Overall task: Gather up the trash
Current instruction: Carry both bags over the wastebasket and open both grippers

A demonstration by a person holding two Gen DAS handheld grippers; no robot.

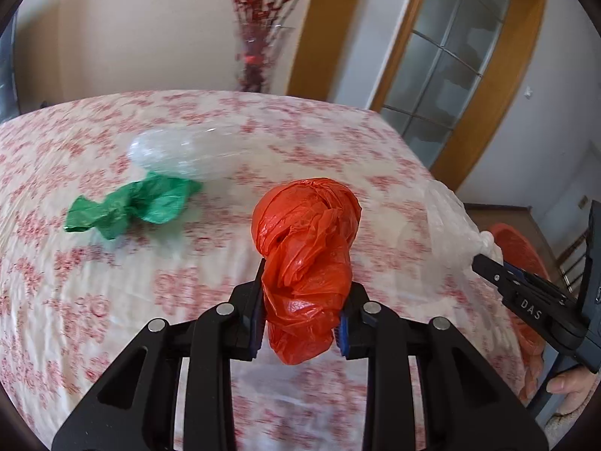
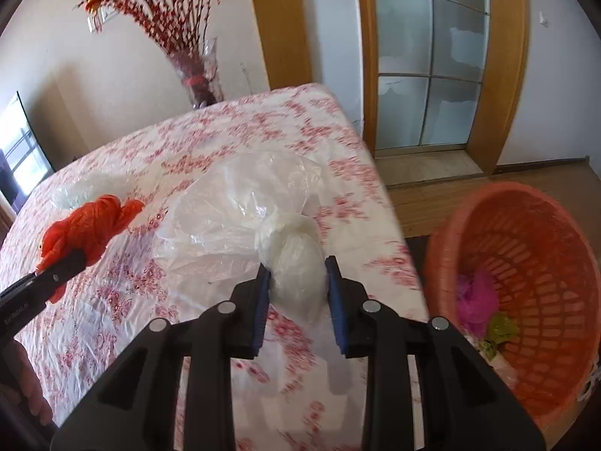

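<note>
Over the table (image 1: 112,319), left hand-held gripper (image 1: 300,323) clamps orange bag (image 1: 306,248); right (image 2: 298,300) clamps clear bag (image 2: 240,206).

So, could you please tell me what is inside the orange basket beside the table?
The orange basket holds a pink bag and a yellow-green bag near the bottom. Its near wall hides whatever lies lower.

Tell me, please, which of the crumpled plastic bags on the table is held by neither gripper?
The crumpled green plastic bag, lying loose on the floral tablecloth. The left gripper grips the orange plastic bag; the right gripper grips the clear plastic bag.
</note>
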